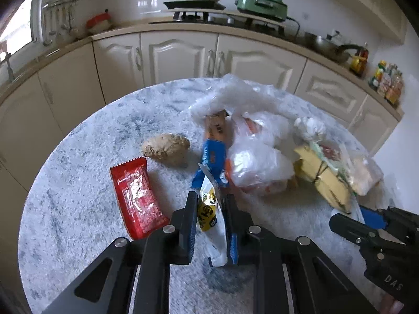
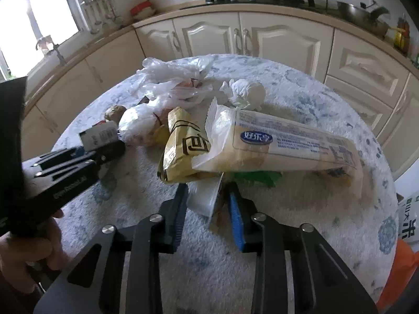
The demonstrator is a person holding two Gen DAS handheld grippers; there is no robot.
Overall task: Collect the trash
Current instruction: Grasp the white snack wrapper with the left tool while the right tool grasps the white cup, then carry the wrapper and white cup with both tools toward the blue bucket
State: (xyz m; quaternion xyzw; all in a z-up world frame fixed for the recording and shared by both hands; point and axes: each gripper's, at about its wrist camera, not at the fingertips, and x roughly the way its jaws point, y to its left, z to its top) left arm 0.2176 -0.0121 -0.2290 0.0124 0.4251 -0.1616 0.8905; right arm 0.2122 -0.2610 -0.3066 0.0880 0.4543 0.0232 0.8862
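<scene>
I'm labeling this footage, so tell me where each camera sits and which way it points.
Left wrist: rides the left tool, looks across the round table toward kitchen cabinets; its fingers clamp a snack wrapper; right tool shows at right.
Right wrist: rides the right tool, same direction; its fingers grip a clear wrapper; left tool and a hand at left.
Shared: the yellow packet, plastic bags, table.

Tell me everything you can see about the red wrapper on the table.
The red wrapper is a flat, glossy plastic snack packet with crimped zigzag ends and pale printing that is too blurred to read. It lies flat on the mottled white-and-blue table, long axis running toward the camera. It sits left of the left gripper, near a brown lump, touching neither; its near end is hidden behind the gripper's finger.
</scene>
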